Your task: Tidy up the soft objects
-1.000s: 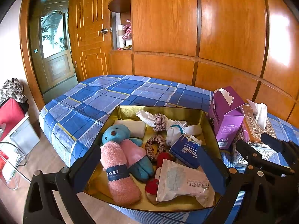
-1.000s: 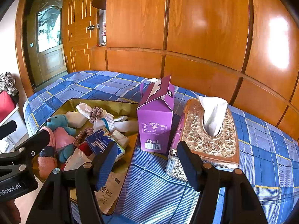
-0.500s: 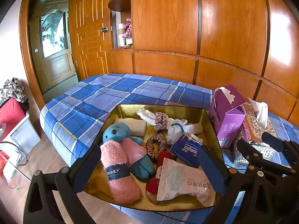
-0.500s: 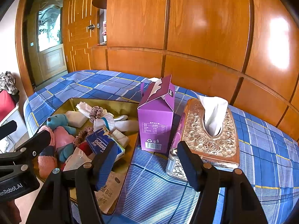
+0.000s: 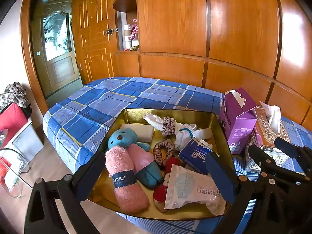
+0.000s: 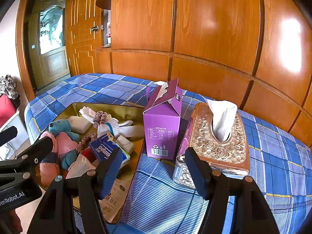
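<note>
A gold tray [image 5: 171, 113] on the bed holds a blue plush toy [image 5: 124, 138], a rolled pink sock [image 5: 124, 179], scrunchies [image 5: 163, 152], white socks [image 5: 185, 134], a blue tissue pack [image 5: 195, 156] and a mask packet [image 5: 191, 189]. My left gripper [image 5: 156, 177] is open and empty over the tray's near edge. My right gripper [image 6: 154, 171] is open and empty, near the purple box [image 6: 161, 124] and ornate tissue box [image 6: 216, 136]. The tray [image 6: 76, 107] shows at left in the right wrist view.
The blue plaid bed [image 5: 109, 99] stands against wooden wall panels [image 5: 234, 39]. A door [image 5: 56, 52] is at far left. Red and grey bins [image 5: 13, 120] stand on the floor at left. The right gripper shows at the right edge [image 5: 282, 161] of the left wrist view.
Both views have drifted only slightly; the left gripper's view has tilted a little. Both grippers stay open and nothing in the tray has moved.
</note>
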A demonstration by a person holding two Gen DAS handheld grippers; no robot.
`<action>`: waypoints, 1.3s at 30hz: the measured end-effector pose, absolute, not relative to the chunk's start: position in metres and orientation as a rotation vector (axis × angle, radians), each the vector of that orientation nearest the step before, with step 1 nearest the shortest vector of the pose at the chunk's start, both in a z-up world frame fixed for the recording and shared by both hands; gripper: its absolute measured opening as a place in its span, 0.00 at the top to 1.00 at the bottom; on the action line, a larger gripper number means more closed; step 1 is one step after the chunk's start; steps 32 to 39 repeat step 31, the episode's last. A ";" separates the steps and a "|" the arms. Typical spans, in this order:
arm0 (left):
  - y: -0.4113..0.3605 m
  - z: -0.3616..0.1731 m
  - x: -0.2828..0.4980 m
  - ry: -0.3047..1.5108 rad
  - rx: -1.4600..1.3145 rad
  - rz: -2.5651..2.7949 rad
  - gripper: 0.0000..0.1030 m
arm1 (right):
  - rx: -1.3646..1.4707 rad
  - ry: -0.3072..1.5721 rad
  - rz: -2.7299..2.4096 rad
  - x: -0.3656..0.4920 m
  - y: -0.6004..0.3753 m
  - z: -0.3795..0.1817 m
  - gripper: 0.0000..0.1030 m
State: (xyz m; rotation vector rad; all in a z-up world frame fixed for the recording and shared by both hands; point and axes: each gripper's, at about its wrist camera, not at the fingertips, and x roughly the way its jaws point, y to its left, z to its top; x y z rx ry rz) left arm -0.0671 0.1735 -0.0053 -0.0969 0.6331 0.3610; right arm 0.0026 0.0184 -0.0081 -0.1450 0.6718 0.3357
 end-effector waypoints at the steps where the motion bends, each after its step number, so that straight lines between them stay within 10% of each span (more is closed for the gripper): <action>1: 0.174 -0.005 -0.067 0.633 -0.097 0.363 0.00 | -0.147 0.672 0.336 0.003 0.019 -0.008 0.35; 39: 0.174 -0.005 -0.070 0.613 -0.100 0.357 0.00 | -0.162 0.657 0.331 -0.001 0.018 -0.009 0.35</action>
